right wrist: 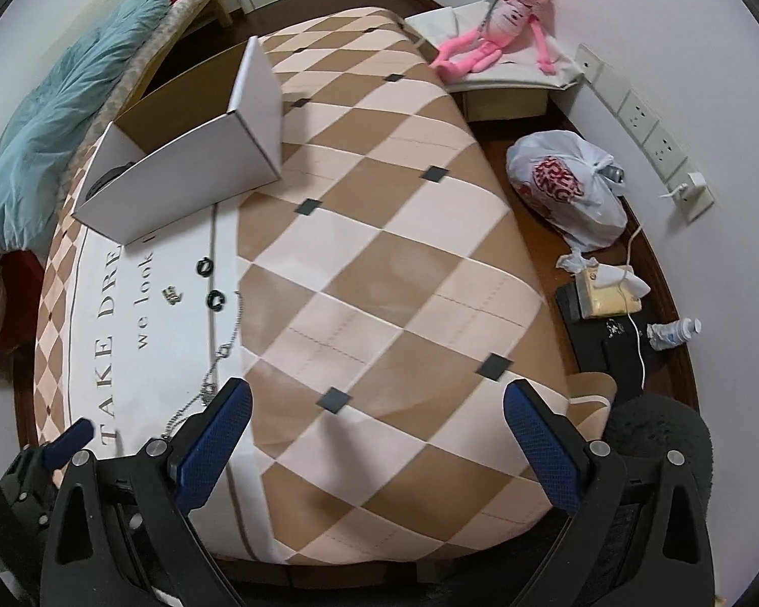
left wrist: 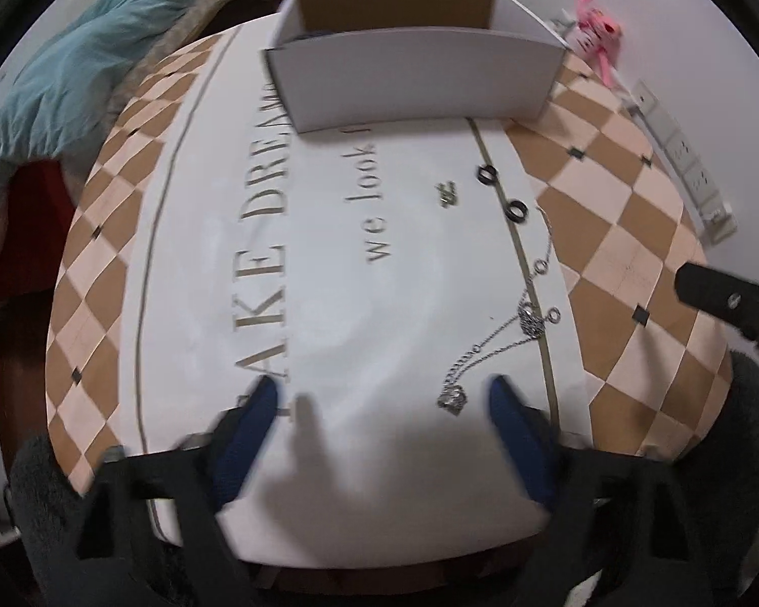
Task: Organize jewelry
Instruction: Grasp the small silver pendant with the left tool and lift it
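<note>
Jewelry lies on a checked cloth with a white lettered band. In the left wrist view a silver necklace with a pendant (left wrist: 453, 398) lies just inside my open left gripper (left wrist: 384, 394), close to its right finger. A second chain with a sparkly pendant (left wrist: 530, 321) runs up to the right. Two black rings (left wrist: 487, 174) (left wrist: 516, 211) and a small silver piece (left wrist: 448, 192) lie farther off. A white cardboard box (left wrist: 415, 86) stands at the far end. My right gripper (right wrist: 377, 399) is open and empty over the checked cloth; the chains (right wrist: 212, 379) lie by its left finger.
A blue blanket (right wrist: 50, 116) lies on a bed to the left. A pink plush toy (right wrist: 501, 25), a plastic bag (right wrist: 566, 187), a bottle (right wrist: 675, 331) and wall sockets (right wrist: 647, 126) are at the right. The right gripper shows in the left wrist view (left wrist: 723, 298).
</note>
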Motion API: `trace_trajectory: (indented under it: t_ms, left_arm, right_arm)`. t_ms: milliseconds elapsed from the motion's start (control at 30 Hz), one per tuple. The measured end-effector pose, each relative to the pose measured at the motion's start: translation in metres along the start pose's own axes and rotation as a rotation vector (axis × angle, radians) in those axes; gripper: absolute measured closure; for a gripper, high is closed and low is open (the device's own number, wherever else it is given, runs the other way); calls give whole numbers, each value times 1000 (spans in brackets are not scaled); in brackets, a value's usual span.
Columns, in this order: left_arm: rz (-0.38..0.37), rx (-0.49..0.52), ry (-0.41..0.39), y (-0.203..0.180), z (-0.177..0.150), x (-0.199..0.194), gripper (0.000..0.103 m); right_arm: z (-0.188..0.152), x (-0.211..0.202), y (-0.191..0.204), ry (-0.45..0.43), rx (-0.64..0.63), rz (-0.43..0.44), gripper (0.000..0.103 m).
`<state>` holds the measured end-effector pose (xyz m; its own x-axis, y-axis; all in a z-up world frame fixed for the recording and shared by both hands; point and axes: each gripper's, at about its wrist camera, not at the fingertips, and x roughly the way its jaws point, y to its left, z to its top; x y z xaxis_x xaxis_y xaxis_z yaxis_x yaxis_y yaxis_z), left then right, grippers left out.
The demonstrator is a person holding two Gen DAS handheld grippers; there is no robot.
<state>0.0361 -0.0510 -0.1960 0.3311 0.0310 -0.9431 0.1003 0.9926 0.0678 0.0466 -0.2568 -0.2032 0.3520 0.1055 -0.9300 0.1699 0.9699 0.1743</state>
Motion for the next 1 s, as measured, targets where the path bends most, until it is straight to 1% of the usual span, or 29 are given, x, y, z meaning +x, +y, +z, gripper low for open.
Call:
trace_trajectory:
  t_ms: [33,67,100,133,200,300,367,500,533,567,600,667,733,833,900,933,1000]
  left_arm:
    - [0,22,9,-5,-1,4,63]
    - [-11,31,7,-7,-1,4,70]
    - [-17,42,-8,-8,-2,3,83]
    - [-22,55,-11,-8,-2,3,93]
    - [-21,62,-8,-9,-1,1,94]
    - [-14,38,-14,1,0,-6,94]
    - [-9,8,-24,15,4,-9,94]
    - [31,-63,-66,48,12,-24,94]
    - [43,-76,-75,55,14,-26,94]
    - [59,-89,-87,63,17,-30,94]
    - [70,-100,-96,70,18,-32,94]
    - [87,-119,-99,84,21,-30,94]
    - [97,-137,-95,96,25,-26,94]
    - [102,-150,-88,102,27,-23,94]
    - [99,-158,-84,103,27,-21,94]
    - [96,-161,-83,103,27,-21,94]
    - [90,-161,-79,100,28,-19,94]
  right_arm:
    - [0,-1,-3,-2,9,-2,2]
    - [0,-1,-6,-3,17,1,2]
    - [1,-2,-8,-4,23,3,2]
    - [1,-2,-9,-7,28,2,2]
    - [3,-4,-11,-10,37,5,3]
    - [7,-7,-10,-13,45,23,6]
    - [11,-8,-5,-14,37,39,6]
    - [19,-3,14,-8,-3,86,6]
    - [21,0,21,-6,-21,92,8]
    - [22,4,30,-6,-43,100,14]
    - [24,9,40,-4,-67,108,17]
    - [25,20,58,2,-107,114,25]
    - [26,29,76,2,-149,114,31]
    - [25,40,101,-13,-215,104,35]
    - [23,48,114,-17,-255,86,41]
    - [22,53,119,-11,-270,78,51]
    - [19,55,127,-38,-312,37,62]
